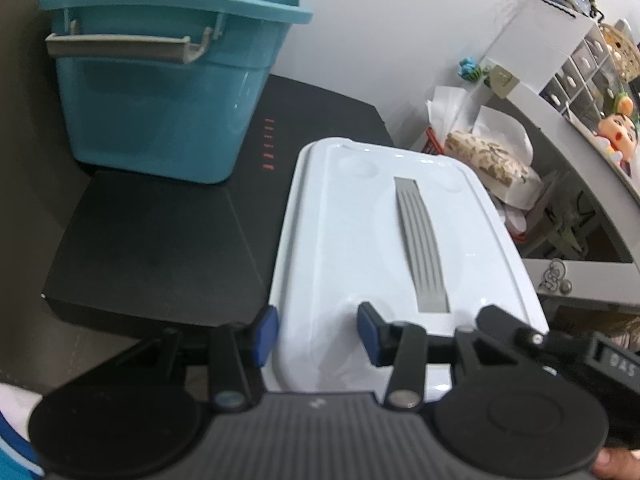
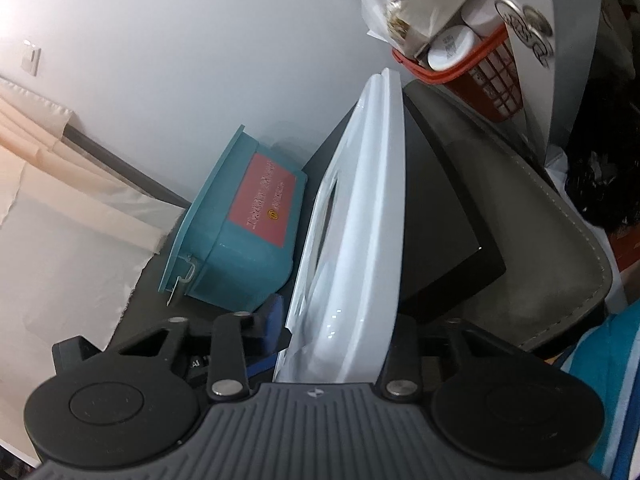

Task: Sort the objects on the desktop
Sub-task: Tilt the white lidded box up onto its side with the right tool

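Note:
A white plastic lid (image 1: 360, 240) with a grey ribbed handle strip (image 1: 420, 248) is held above a black box (image 1: 160, 248). My left gripper (image 1: 320, 336) straddles the lid's near corner, its blue pads (image 1: 266, 332) on either side of the edge. In the right wrist view the same lid (image 2: 360, 220) stands edge-on between my right gripper's (image 2: 340, 332) fingers, which are shut on it. A teal bin (image 1: 160, 80) with a grey handle stands on the black box at the back left; it also shows in the right wrist view (image 2: 240, 240) with a pink label.
A red basket (image 2: 480, 68) with jars and paper packets stands at the back right by the wall. A grey shelf unit (image 1: 580, 152) with small drawers and toys runs along the right. A grey padded mat edge (image 2: 560, 248) lies under the black box.

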Tool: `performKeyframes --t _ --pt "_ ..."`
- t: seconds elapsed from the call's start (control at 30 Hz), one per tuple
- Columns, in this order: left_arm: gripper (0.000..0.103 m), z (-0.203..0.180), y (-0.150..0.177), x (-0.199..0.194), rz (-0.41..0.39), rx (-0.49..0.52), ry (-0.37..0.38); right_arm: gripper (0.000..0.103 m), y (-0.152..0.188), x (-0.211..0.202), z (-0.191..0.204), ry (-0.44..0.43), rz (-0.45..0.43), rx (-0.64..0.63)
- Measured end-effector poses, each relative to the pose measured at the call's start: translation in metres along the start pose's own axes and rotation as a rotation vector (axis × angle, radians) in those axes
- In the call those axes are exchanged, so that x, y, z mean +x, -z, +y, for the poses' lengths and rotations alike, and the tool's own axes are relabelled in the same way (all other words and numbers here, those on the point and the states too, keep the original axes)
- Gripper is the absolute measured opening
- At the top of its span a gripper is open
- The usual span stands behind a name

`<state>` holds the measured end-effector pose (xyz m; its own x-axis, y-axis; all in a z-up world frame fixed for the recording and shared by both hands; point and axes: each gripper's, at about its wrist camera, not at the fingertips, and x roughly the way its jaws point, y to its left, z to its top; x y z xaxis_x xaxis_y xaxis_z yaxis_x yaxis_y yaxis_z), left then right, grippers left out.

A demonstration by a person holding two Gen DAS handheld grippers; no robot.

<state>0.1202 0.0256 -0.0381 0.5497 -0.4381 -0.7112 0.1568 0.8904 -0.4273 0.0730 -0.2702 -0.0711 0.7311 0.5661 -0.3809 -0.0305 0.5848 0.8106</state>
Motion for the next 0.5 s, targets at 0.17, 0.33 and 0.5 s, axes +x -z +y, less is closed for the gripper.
performKeyframes --t 0.17,0.33,0.5 --pt "0.046 0.0 -0.002 -0.002 -0.004 0.001 -0.004 0.011 -0.002 0.004 -0.019 -0.07 -0.007 0.138" --pt "0.046 0.003 -0.006 -0.007 -0.024 -0.022 -0.013 0.008 -0.006 0.001 -0.035 -0.139 -0.052 0.258" --pt "0.046 0.009 -0.008 -0.011 -0.035 -0.067 0.009 0.008 -0.006 -0.001 -0.043 -0.183 -0.076 0.346"
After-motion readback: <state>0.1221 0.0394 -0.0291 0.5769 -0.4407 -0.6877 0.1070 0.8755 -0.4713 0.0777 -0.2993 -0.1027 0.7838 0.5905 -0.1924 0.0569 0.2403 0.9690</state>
